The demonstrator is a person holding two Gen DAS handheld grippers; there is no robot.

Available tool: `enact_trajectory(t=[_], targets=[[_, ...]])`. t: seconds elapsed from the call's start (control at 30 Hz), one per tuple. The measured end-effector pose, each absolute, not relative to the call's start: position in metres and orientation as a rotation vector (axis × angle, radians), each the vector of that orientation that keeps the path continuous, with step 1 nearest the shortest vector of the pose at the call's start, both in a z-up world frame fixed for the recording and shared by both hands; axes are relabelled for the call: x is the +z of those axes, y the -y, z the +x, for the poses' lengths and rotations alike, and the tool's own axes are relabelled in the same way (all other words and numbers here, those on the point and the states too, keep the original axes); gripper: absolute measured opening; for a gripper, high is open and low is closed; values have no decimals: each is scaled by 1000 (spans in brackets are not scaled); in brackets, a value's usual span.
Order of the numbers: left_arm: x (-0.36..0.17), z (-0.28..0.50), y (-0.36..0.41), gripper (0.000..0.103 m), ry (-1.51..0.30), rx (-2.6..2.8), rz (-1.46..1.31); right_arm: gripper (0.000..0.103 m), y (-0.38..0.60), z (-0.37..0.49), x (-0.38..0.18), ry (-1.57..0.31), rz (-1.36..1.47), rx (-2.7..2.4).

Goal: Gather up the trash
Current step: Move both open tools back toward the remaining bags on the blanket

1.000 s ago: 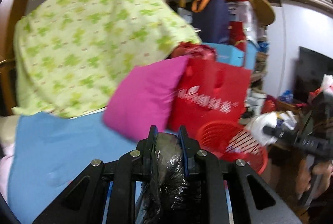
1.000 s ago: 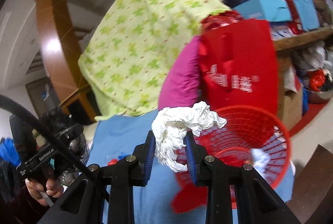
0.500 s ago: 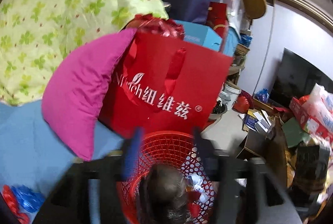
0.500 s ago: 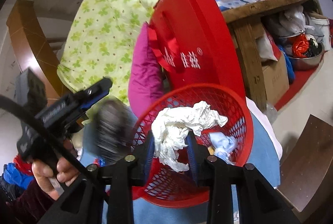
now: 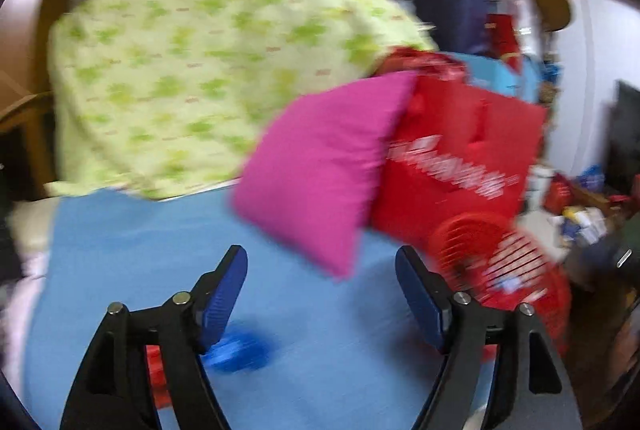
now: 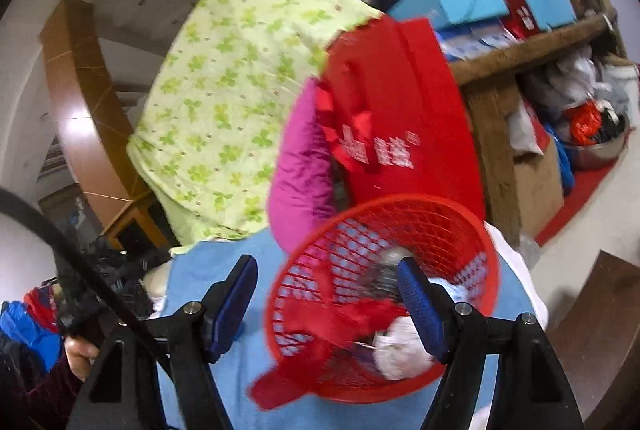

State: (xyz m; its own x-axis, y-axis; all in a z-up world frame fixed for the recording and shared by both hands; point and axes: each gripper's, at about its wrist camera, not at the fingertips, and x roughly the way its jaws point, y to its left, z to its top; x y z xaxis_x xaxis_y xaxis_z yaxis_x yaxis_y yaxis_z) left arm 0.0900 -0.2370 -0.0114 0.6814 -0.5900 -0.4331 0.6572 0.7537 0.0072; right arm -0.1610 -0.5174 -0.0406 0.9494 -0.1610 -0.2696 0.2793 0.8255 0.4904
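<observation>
My left gripper [image 5: 322, 300] hangs over the blue sheet [image 5: 160, 250], its jaws opening with nothing between them. A blue scrap [image 5: 240, 348] and a red scrap [image 5: 154, 370] lie on the sheet just below its left finger. The red mesh basket [image 5: 500, 262] stands to its right. My right gripper [image 6: 326, 298] is at the rim of the red basket [image 6: 384, 202]. Its jaws are opening and the pads press on nothing. Inside the basket lie a white paper wad [image 6: 400, 348], a dark wrapped lump [image 6: 384, 274] and a red scrap [image 6: 340, 318].
A pink pillow [image 5: 320, 166], a red carrier bag [image 5: 460, 158] and a green-patterned quilt [image 5: 200, 62] pile up behind the basket. A wooden shelf [image 6: 520, 50] with boxes stands at the right. A hand [image 6: 80, 350] holds the other gripper at the lower left.
The left gripper dropped its dark wrapped lump into the basket and swung back left over the sheet. The right gripper moved over the basket and let go of the white paper wad.
</observation>
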Motion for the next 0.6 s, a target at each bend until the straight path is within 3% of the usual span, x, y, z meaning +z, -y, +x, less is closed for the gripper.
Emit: enact_trajectory(t=[0.33, 0.6], targets=[[-51, 94, 44, 82, -493, -286, 209, 76, 432, -119, -7, -198, 441, -54], [-79, 109, 15, 82, -565, -290, 145, 76, 374, -51, -23, -362, 399, 47]])
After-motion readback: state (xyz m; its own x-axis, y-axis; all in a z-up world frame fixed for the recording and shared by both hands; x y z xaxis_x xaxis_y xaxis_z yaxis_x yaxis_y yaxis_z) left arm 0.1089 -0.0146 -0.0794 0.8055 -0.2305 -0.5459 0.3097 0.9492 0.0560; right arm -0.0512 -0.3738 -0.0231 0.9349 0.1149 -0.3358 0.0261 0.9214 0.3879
